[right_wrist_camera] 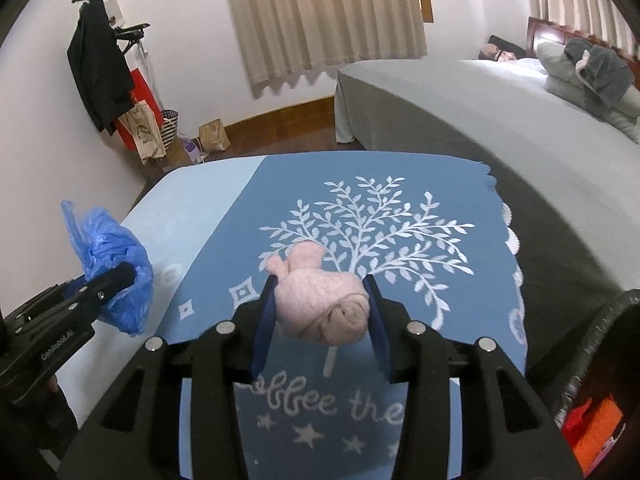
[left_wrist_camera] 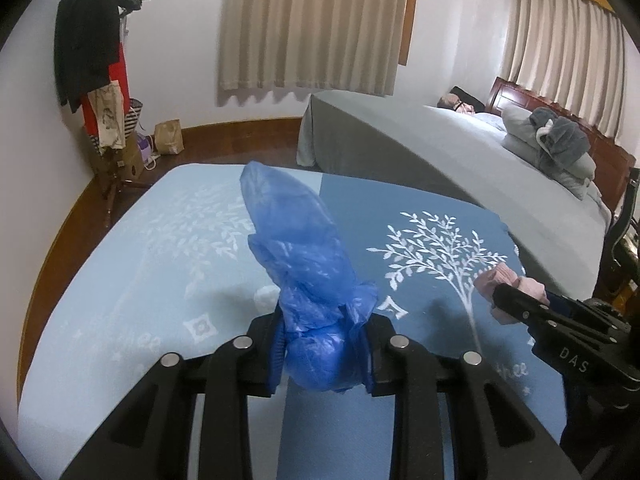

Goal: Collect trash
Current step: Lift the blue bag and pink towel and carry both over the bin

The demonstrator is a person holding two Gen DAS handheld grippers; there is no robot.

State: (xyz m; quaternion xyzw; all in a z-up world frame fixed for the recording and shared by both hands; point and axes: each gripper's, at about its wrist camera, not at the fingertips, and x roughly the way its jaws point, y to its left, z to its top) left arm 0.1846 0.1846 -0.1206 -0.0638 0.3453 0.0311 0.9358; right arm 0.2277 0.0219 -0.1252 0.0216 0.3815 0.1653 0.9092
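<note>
Coat stand seen far left of the blue cloth, hung with dark clothes; paper bags set on the floor by it. Left gripper held over the cloth's pale left half, jaws clamped on a crumpled blue plastic bag, which is lifted clear of the cloth. Right gripper held over the white tree print, jaws clamped on a pink wad, also lifted. Grey bed seen right of the cloth
</note>
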